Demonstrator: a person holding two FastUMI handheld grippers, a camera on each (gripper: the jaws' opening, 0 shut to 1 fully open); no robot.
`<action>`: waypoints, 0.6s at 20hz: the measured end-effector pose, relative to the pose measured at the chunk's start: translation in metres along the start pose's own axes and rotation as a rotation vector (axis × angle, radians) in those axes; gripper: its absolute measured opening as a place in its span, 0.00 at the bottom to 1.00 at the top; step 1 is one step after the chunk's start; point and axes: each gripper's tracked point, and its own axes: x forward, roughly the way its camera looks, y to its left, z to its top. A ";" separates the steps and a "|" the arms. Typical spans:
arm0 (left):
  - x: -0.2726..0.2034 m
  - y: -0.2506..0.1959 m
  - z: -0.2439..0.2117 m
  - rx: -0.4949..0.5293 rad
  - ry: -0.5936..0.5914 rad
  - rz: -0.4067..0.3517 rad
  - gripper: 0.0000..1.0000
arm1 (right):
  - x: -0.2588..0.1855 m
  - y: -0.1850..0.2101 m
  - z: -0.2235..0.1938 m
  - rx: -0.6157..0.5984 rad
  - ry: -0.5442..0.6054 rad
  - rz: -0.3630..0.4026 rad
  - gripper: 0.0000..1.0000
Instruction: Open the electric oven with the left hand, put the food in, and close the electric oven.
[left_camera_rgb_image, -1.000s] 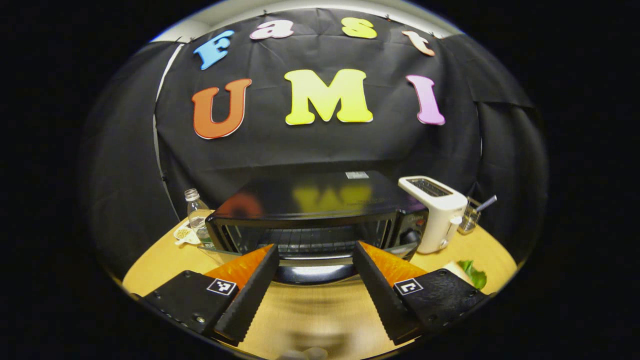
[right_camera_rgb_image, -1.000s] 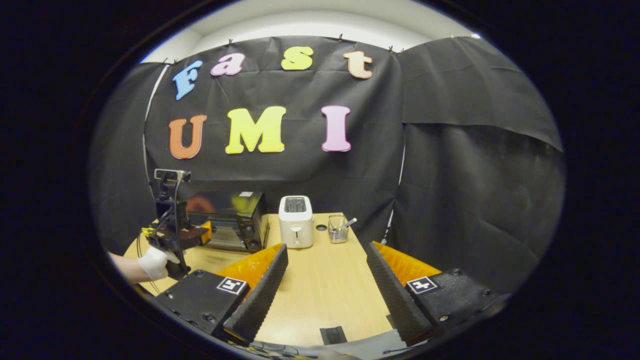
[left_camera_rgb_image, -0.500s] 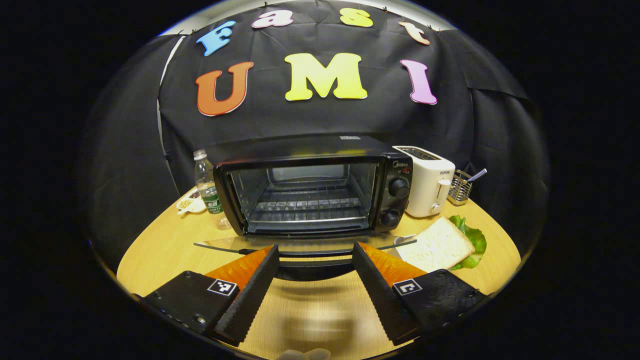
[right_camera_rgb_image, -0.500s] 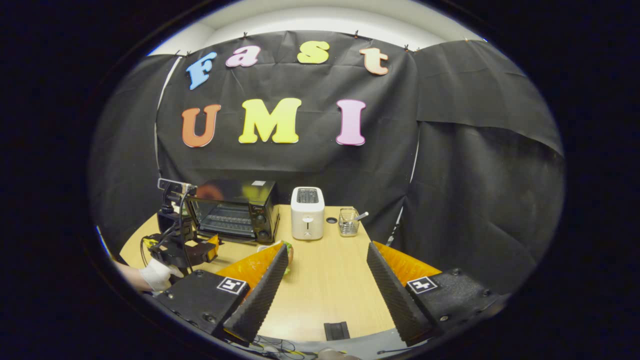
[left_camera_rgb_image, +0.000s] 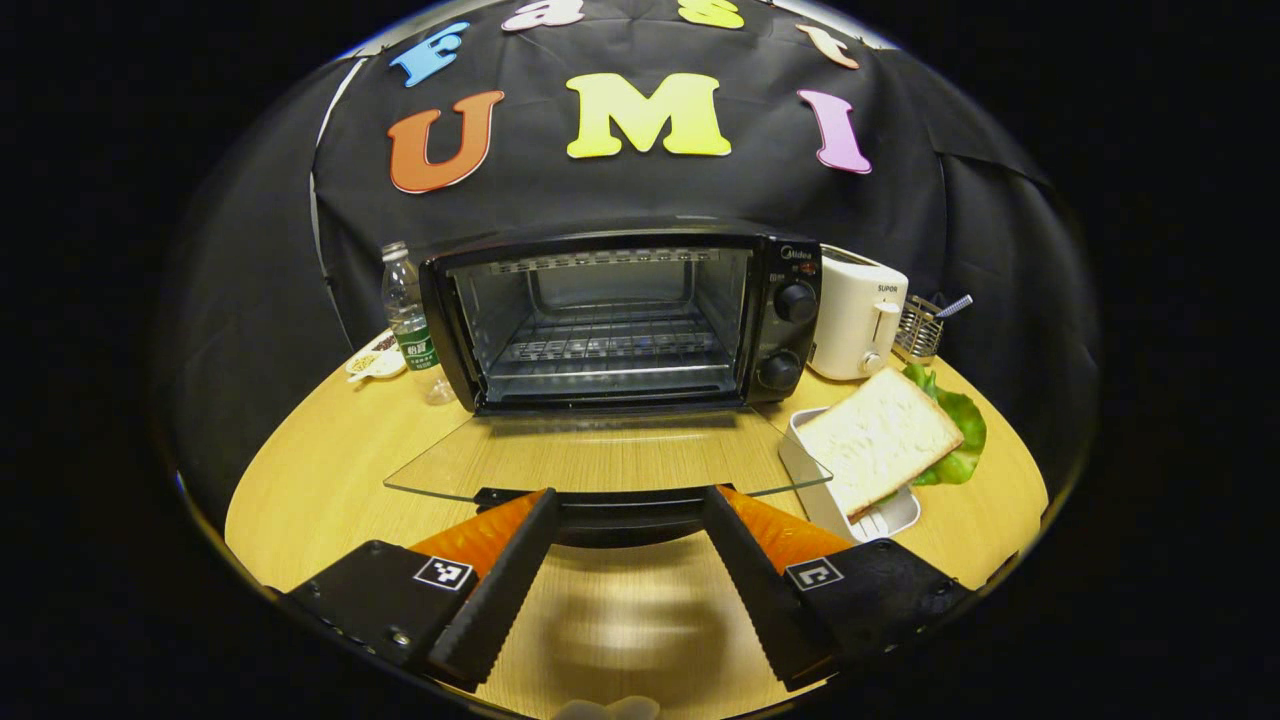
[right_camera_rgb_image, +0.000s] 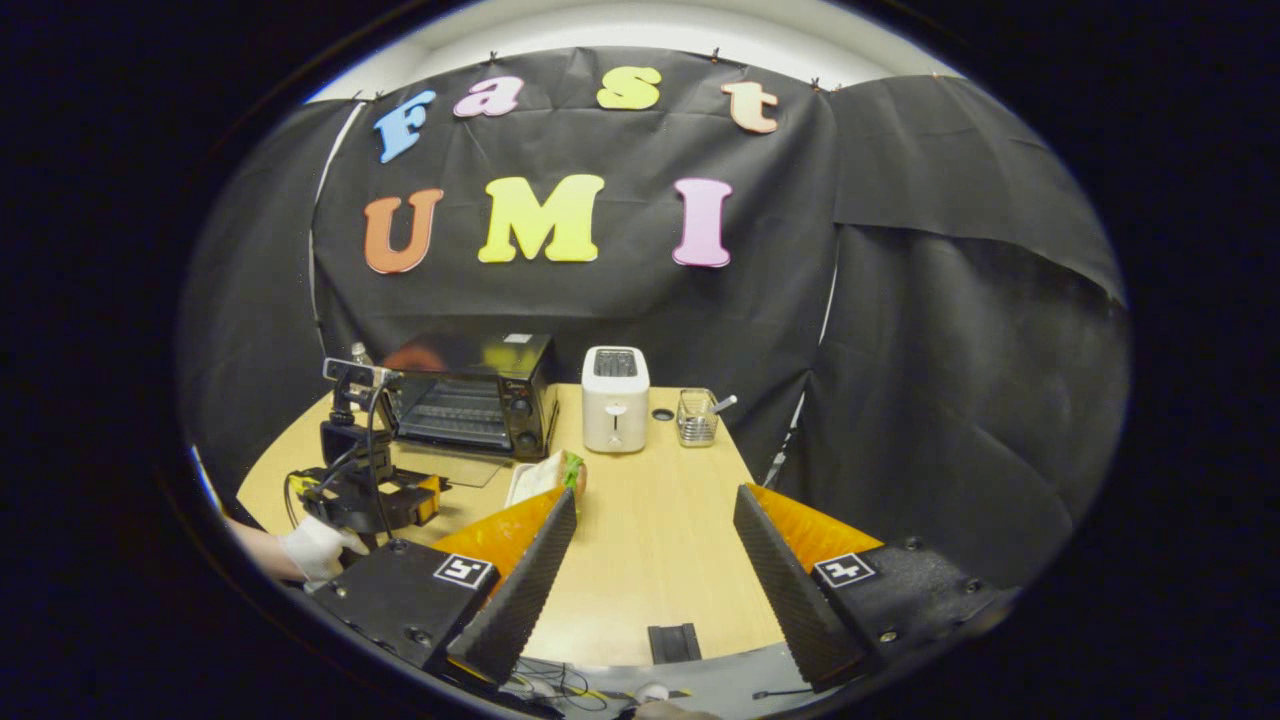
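On table (left_camera_rgb_image: 330, 470): oven (left_camera_rgb_image: 620, 320) faces left gripper (left_camera_rgb_image: 625, 520), door (left_camera_rgb_image: 600, 460) flat; jaws wide.

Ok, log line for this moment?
oven: door down | left gripper: open at handle | sandwich: in tray | right gripper: open, idle

Black oven (left_camera_rgb_image: 620, 320) open, glass door flat; sandwich (left_camera_rgb_image: 880, 440) in tray beside.

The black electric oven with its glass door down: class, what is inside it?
Inside the black electric oven a bare wire rack spans the cavity; no food visible. Below the rack is too dim to tell.
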 end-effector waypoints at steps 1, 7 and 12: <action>0.003 -0.001 -0.007 0.004 0.015 -0.002 0.97 | -0.001 -0.001 -0.002 0.000 0.005 -0.004 0.92; 0.013 -0.001 -0.035 0.020 0.082 -0.010 0.96 | 0.002 -0.006 -0.024 0.003 0.046 -0.029 1.00; -0.014 0.008 -0.003 0.018 -0.018 -0.056 0.96 | 0.023 -0.004 -0.039 0.033 0.073 -0.013 1.00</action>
